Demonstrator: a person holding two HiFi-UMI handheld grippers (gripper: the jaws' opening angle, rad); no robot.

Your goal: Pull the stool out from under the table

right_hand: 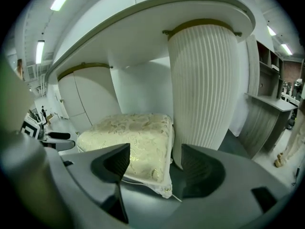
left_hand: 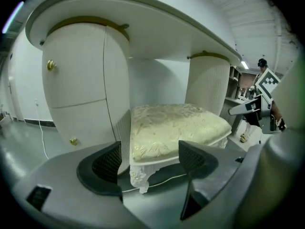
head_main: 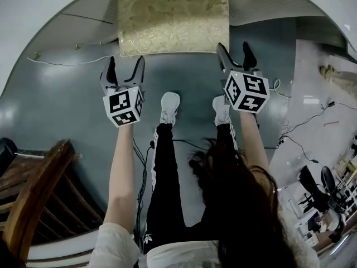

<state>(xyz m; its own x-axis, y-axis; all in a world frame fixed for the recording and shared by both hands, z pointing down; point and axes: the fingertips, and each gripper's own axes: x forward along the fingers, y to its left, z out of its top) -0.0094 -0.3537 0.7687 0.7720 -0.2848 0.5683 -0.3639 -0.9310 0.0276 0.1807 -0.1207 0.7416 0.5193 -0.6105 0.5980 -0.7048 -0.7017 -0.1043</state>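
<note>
The stool (head_main: 173, 19) has a cream brocade cushion and white carved legs. It stands partly under the curved white table (head_main: 67, 15), its near edge sticking out toward me. My left gripper (head_main: 124, 67) hangs open just short of the stool's near left corner (left_hand: 138, 168), touching nothing. My right gripper (head_main: 234, 53) is open too, level with the near right corner (right_hand: 164, 187). Each gripper view shows the cushion (left_hand: 176, 125) (right_hand: 133, 142) framed between the two jaws. The table's white pedestals (left_hand: 86, 94) (right_hand: 202, 89) flank the stool.
A wooden chair (head_main: 33, 200) stands at my lower left. Cables (head_main: 301, 127) trail across the grey floor on the right, with equipment (head_main: 323, 194) beyond. The person's legs and white shoes (head_main: 170, 108) stand between the grippers. A thin cord (head_main: 67, 63) runs along the table's left base.
</note>
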